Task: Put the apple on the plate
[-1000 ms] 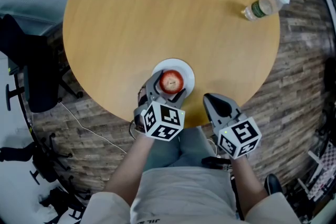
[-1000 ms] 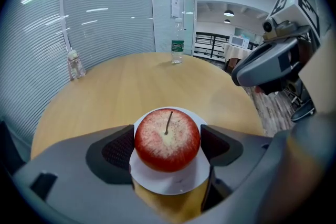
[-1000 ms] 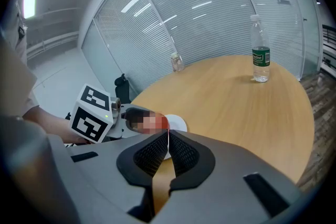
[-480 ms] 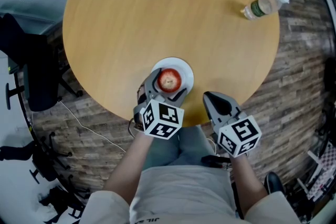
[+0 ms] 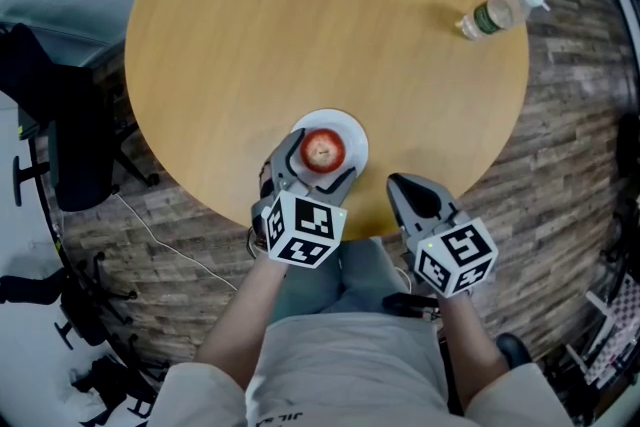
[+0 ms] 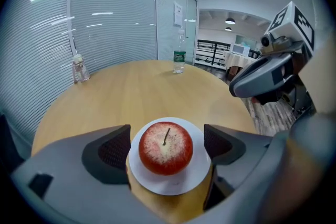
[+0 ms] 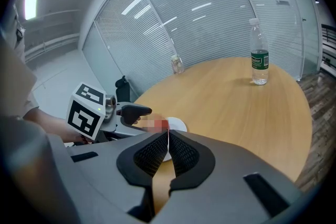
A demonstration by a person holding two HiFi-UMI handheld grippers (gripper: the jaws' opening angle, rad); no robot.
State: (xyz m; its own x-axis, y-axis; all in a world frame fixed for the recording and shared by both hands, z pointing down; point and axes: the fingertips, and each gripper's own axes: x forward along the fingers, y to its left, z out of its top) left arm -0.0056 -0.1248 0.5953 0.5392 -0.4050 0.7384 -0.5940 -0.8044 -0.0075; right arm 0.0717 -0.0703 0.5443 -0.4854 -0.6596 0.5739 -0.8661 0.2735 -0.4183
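Note:
A red apple (image 5: 323,150) (image 6: 165,147) rests stem up on a small white plate (image 5: 352,132) (image 6: 198,178) near the round wooden table's (image 5: 300,15) front edge. My left gripper (image 5: 320,159) (image 6: 167,144) is open. Its two dark pads (image 6: 111,147) stand on either side of the apple with a gap on each side, touching nothing. To the right, my right gripper (image 5: 405,187) (image 7: 168,147) is shut and empty, hovering at the table's edge. In the right gripper view the left gripper hides most of the apple.
A clear water bottle (image 5: 500,13) (image 6: 179,60) (image 7: 259,60) with a green label stands at the table's far right. A small glass jar (image 6: 79,70) (image 7: 177,64) stands at the far rim. A black office chair (image 5: 60,135) is on the floor to the left.
The left gripper's jaws have spread away from the apple, which stays on the plate. The right gripper has kept still.

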